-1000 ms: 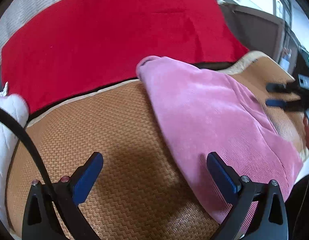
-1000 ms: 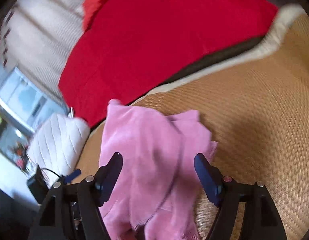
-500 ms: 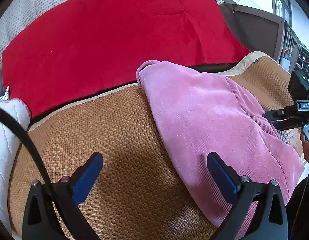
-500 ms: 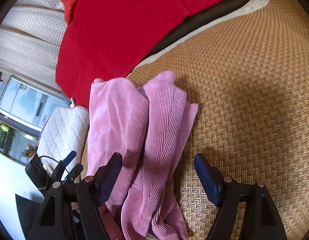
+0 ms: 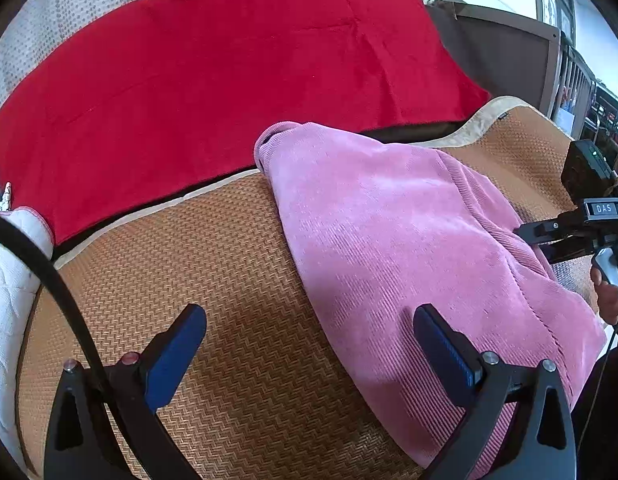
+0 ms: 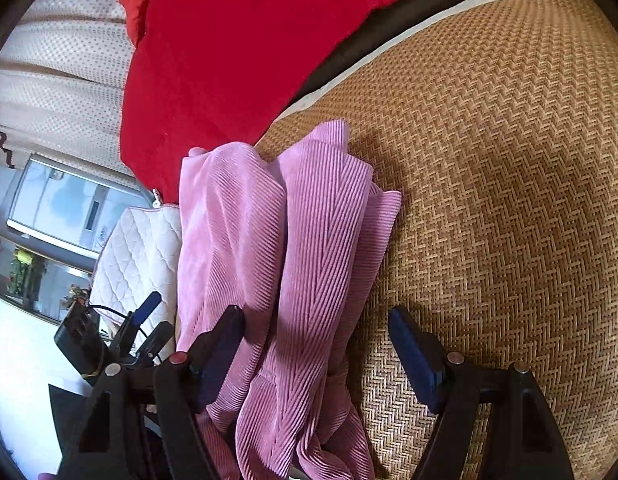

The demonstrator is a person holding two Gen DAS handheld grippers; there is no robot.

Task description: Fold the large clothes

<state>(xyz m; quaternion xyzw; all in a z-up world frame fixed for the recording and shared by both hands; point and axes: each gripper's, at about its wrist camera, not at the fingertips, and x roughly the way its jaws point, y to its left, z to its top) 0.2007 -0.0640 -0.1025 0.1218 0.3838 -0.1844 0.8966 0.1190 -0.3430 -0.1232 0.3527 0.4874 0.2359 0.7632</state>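
Note:
A pink corduroy garment (image 5: 389, 248) lies bunched in long folds on a woven tan mat (image 5: 189, 264). My left gripper (image 5: 309, 324) hovers open over the garment's left edge, its right blue pad above the cloth and its left pad above bare mat. In the right wrist view the pink garment (image 6: 301, 248) runs between and under the fingers of my right gripper (image 6: 317, 332), which is open and low over it; the pads do not press the cloth. The right gripper (image 5: 537, 240) also shows at the garment's far right edge, held by a hand (image 5: 609, 296).
A red blanket (image 5: 229, 80) covers the surface behind the mat (image 6: 509, 200). A white quilted cushion (image 5: 9, 280) lies at the left edge. A black cable (image 5: 61, 292) crosses in front of my left gripper. Dark furniture (image 5: 501, 52) stands at the back right, curtains (image 6: 61, 80) behind.
My right gripper has sunk and tipped down toward the pink garment, which now fills more of its view. The left gripper has stayed where it was.

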